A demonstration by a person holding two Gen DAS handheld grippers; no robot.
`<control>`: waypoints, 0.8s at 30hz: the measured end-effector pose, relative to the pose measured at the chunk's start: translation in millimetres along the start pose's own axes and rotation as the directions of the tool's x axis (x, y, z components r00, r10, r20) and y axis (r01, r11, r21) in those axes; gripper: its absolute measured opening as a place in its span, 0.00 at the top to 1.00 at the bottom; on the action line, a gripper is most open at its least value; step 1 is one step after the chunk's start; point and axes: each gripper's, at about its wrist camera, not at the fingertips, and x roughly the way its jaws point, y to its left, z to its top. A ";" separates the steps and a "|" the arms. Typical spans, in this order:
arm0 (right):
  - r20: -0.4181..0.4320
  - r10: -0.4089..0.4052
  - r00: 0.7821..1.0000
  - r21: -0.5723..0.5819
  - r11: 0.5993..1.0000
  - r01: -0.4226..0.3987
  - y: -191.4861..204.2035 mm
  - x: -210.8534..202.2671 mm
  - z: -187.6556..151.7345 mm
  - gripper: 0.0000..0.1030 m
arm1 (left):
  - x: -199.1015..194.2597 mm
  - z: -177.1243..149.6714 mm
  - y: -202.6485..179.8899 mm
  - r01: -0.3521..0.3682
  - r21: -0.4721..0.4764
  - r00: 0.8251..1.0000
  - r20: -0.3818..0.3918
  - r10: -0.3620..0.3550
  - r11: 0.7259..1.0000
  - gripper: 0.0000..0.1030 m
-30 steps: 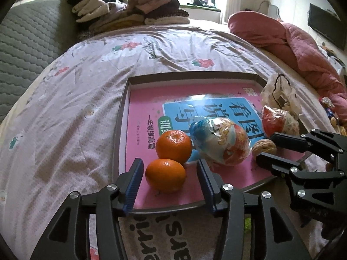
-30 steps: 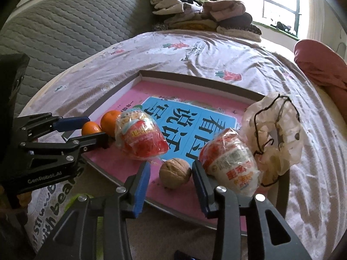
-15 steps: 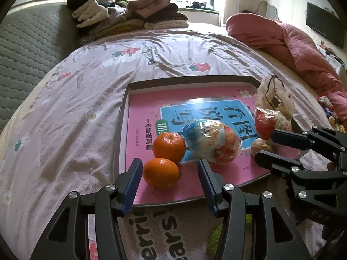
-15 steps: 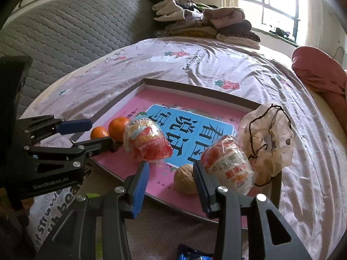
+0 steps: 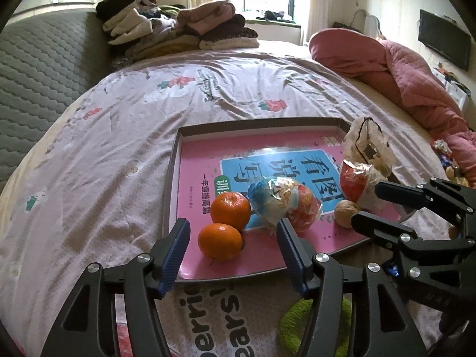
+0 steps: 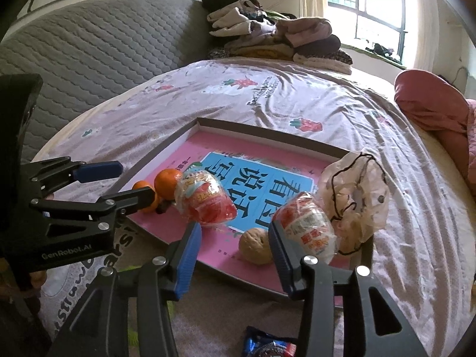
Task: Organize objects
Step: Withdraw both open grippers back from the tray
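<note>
the left claw point(image 5: 232, 255) was opening, empty, the near tangerine point(image 5: 220, 241) in the tray point(image 5: 174, 178) just beyond its pads. the right claw point(image 6: 235, 255) was opening, empty, the walnut point(image 6: 255, 246) just beyond. farther right lay a wrapped snack point(image 6: 306, 229) on the bed point(image 5: 89, 163).

In the right wrist view, the black finger of the left gripper point(image 6: 126, 183) covers most of the nearer small orange mandarin point(image 6: 142, 185) and the tray rim behind it. A blue-and-red foil snack packet point(image 6: 269, 345) is cut off by the bottom edge, its print unreadable. In the left wrist view, the round tan walnut point(image 5: 345, 211) is partly hidden behind the right gripper's black finger, and a bright green patch point(image 5: 293, 321) on the bedding sits half behind the gripper frame; what it is cannot be told
</note>
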 end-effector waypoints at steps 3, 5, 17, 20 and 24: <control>0.016 -0.006 1.000 0.011 1.000 0.005 -3.1 -8.1 2.1 0.52 | -5.7 2.1 1.1 0.003 -0.010 1.000 0.014 -0.003 1.000 0.39; 0.030 -0.008 1.000 0.020 1.000 0.007 -4.9 -14.2 3.0 0.51 | -10.6 3.7 1.4 0.010 -0.012 1.000 0.025 -0.010 1.000 0.39; 0.148 -0.006 0.989 0.081 0.997 -0.006 -15.6 -59.0 11.5 0.43 | -53.4 7.8 -8.5 0.006 0.018 0.989 0.146 -0.009 1.000 0.38; 0.172 -0.012 0.985 0.099 0.995 -0.005 -19.4 -69.2 14.2 0.41 | -64.9 6.8 -12.4 0.004 0.023 0.985 0.170 -0.008 1.000 0.38; 0.197 -0.039 0.980 0.107 0.994 0.018 -21.2 -79.8 11.7 0.41 | -77.1 5.3 -17.5 0.003 0.031 0.981 0.193 -0.009 1.000 0.31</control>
